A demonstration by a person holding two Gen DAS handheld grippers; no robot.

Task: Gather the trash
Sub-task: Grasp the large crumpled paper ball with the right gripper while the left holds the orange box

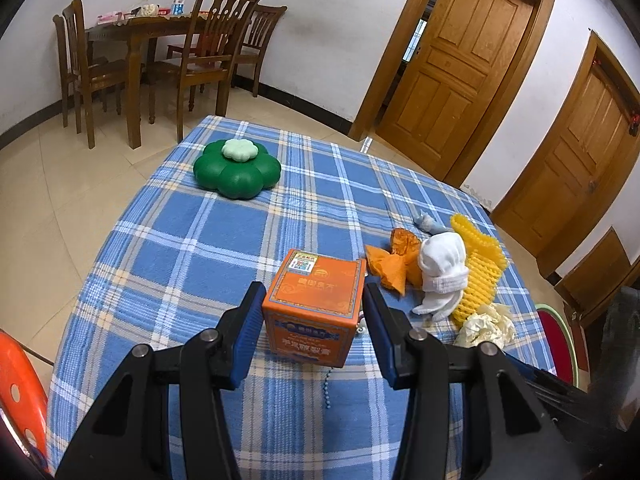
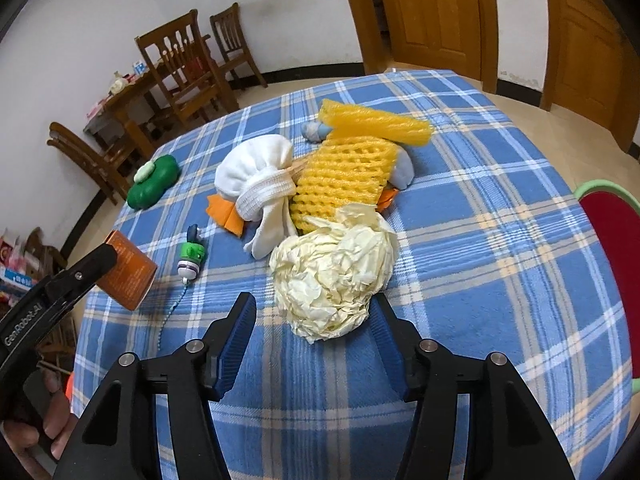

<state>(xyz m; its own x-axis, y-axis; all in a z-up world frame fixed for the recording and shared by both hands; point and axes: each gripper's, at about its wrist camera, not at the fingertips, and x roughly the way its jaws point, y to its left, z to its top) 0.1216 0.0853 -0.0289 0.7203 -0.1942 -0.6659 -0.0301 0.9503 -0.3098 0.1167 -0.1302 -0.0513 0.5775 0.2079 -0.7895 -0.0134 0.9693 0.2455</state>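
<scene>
In the left wrist view the left tool holds the orange square cardboard box between its blue pads at lower centre, above the blue plaid-clothed worktop. In the right wrist view the right tool stands part open around the crumpled cream paper ball at centre; whether its pads touch the paper I cannot tell. Beyond the ball, toward upper centre, lie a yellow foam fruit net and a white cloth bundle.
</scene>
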